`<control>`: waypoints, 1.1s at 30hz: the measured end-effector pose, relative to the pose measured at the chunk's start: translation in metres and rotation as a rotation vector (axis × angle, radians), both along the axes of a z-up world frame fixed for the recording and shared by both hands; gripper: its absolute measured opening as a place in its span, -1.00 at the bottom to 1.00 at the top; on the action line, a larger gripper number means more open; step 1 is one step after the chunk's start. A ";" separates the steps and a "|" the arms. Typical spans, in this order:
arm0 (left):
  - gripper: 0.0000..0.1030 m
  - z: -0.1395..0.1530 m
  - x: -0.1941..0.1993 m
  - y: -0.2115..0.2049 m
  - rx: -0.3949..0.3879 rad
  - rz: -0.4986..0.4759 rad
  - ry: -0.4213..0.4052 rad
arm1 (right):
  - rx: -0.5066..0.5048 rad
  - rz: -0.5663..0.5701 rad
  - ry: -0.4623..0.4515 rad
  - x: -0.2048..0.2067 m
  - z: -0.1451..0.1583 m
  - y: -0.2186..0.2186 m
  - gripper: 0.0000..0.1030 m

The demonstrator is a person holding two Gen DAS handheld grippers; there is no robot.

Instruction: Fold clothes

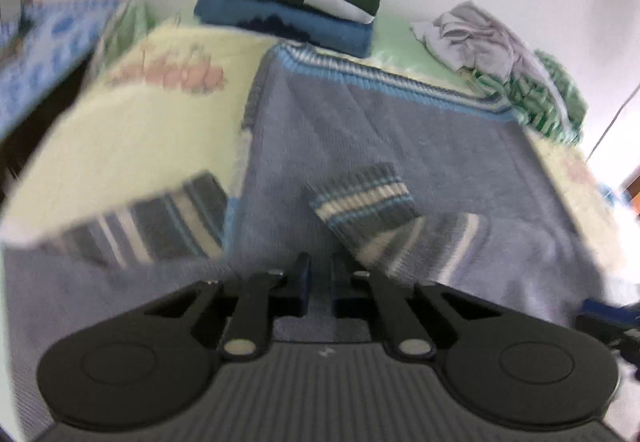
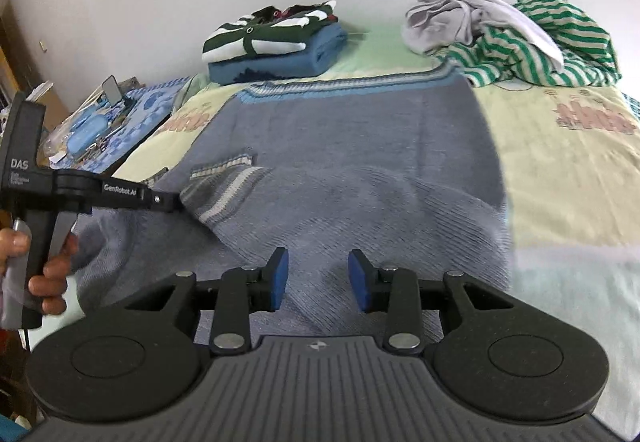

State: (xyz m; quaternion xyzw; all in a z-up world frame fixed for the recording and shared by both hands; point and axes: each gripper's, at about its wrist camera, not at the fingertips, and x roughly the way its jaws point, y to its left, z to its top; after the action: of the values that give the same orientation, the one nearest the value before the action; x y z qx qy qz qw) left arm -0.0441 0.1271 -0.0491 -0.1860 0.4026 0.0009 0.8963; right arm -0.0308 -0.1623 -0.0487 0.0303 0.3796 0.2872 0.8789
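Grey-blue sweater [image 2: 340,161]: lying flat along the bed [image 2: 560,177], hem toward the folded stack [image 2: 276,41]. Left gripper [image 2: 170,200] is pinching its striped sleeve [image 2: 224,185], lying nearer. Right gripper [image 2: 318,278] is hovering spread over the body.

We see soft, even daylight in both fisheye views, edges bowed and dark-cornered, the left wrist view smeared with motion blur, the right one sharp except its washed-out lower right.
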 end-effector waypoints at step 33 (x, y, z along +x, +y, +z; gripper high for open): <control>0.22 0.015 -0.007 0.007 -0.083 -0.081 -0.006 | -0.003 -0.133 -0.016 -0.039 -0.022 0.001 0.01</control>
State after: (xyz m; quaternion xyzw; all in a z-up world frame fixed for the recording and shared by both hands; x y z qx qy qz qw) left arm -0.0514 0.1343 -0.0341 -0.2066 0.4069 -0.0525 0.8882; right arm -0.0695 -0.1614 -0.0705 0.0520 0.3701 0.2280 0.8991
